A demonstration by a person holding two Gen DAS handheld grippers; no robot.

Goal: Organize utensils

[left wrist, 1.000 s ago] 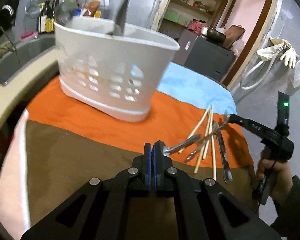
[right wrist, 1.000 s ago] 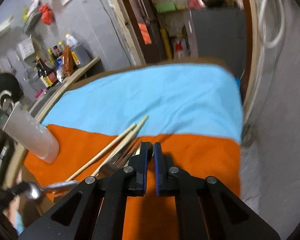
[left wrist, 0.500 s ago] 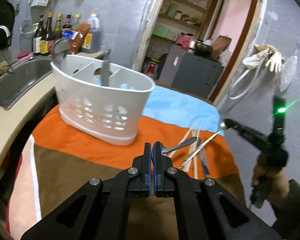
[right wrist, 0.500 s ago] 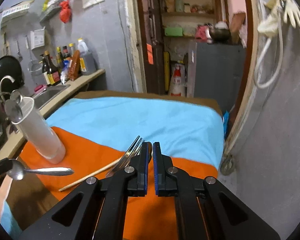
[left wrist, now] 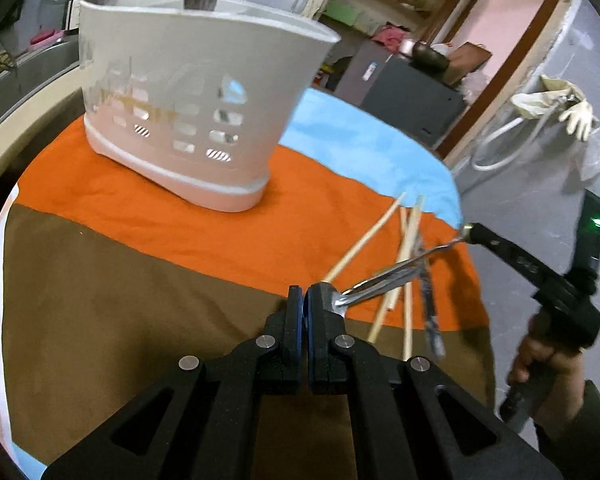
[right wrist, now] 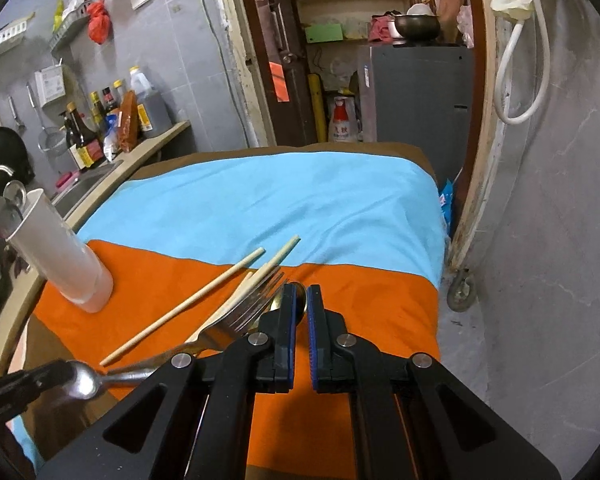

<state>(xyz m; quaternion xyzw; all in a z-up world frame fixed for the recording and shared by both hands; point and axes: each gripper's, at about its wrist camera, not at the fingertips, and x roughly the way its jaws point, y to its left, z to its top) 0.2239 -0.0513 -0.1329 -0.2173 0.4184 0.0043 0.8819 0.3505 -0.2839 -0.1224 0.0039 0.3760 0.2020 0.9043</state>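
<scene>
The white perforated plastic utensil holder [left wrist: 188, 92], at eleven o'clock of the left gripper [left wrist: 304, 296], has been brought nearer. Its fingers are clenched on a silver metal spoon [right wrist: 82, 380], and those of the right gripper [right wrist: 300, 300] on a silver metal fork [right wrist: 244, 304]. Depositing is judged next.

Left gripper [left wrist: 303, 300], right gripper [right wrist: 300, 300]: black angular frames, blue pads, silver screws. Dark olive sleeve [left wrist: 580, 428], frame lower right.

caddy [left wrist: 188, 92]: white | cloth [left wrist: 140, 208]: orange, blue, brown bands | chopsticks [right wrist: 188, 304]: tan
</scene>
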